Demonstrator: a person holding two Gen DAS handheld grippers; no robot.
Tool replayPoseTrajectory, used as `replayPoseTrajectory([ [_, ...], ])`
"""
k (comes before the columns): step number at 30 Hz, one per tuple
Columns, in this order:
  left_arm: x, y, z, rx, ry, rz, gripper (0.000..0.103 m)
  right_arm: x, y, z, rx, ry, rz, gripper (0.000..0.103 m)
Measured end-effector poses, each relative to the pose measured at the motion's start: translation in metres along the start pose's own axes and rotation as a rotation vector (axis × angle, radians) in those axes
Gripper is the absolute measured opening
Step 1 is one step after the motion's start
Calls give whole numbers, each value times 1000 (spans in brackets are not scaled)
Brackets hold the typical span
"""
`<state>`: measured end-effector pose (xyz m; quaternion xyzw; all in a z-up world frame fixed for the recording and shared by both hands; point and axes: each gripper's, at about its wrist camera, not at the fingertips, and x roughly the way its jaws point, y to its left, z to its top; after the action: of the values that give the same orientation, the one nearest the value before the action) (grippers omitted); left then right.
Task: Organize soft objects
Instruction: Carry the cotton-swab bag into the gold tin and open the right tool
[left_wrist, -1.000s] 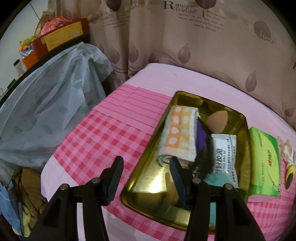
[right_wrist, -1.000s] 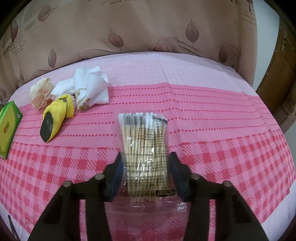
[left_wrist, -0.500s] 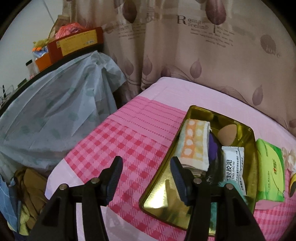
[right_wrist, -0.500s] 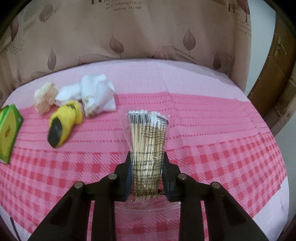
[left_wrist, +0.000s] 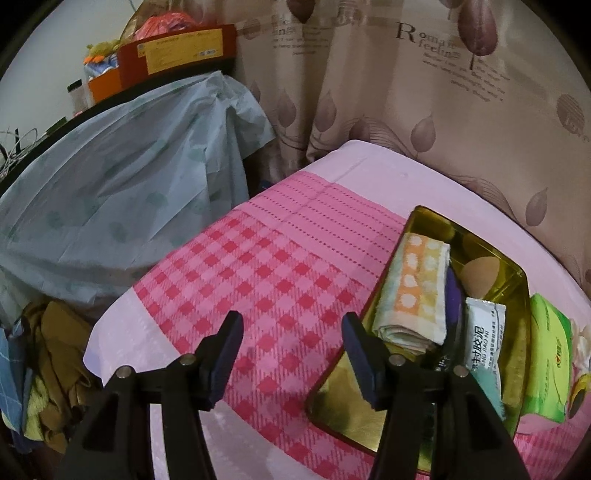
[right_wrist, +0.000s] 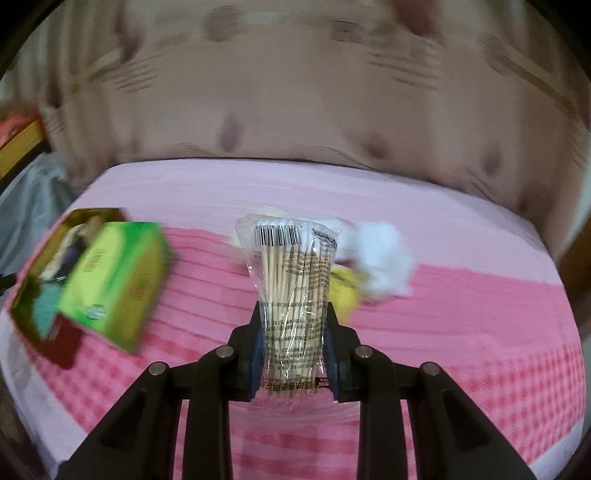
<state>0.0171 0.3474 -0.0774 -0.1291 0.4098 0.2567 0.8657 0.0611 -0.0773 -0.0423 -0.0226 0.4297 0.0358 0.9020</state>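
My right gripper (right_wrist: 294, 314) is shut on a clear bag of cotton swabs (right_wrist: 291, 273) and holds it upright above the pink checked cloth. Behind the bag lie a white cloth (right_wrist: 380, 254) and a yellow item (right_wrist: 343, 288). At the left, blurred, are a green tissue pack (right_wrist: 114, 280) and the gold tray (right_wrist: 22, 306). My left gripper (left_wrist: 291, 321) hovers over the cloth just left of the gold tray (left_wrist: 417, 214), its jaws opening with nothing between them. The tray holds a folded towel (left_wrist: 413, 291), a beige sponge (left_wrist: 480, 273) and a white sachet (left_wrist: 484, 332).
A grey-blue plastic cover (left_wrist: 110, 206) drapes over furniture left of the table, with a clothes pile (left_wrist: 55, 369) below it and boxes (left_wrist: 177, 48) on top. A leaf-print curtain (left_wrist: 406, 92) hangs close behind. The green tissue pack (left_wrist: 546, 354) lies right of the tray.
The right gripper closed on the swab bag, lifted it and swung left, bringing the tray and green pack into view. The left gripper drifted left off the tray.
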Motion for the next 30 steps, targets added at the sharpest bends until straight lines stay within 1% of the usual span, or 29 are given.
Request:
replayPoseTrajectory([
  [3,3,5,1,-19,9,9,59,0,44,11,-77,-4,71,25],
  [9,7,10,1,-40,23,18,60,-2,121,29,-193,-7,192,25],
  [13,10,15,3,-58,30,28,60,1,171,39,-273,0,255,25],
  [17,12,23,3,-91,43,40,60,10,209,43,-328,14,289,25],
  [22,15,33,4,-124,58,64,60,32,242,49,-348,57,325,25],
  [30,18,36,4,-141,74,70,60,67,271,54,-351,110,320,25],
])
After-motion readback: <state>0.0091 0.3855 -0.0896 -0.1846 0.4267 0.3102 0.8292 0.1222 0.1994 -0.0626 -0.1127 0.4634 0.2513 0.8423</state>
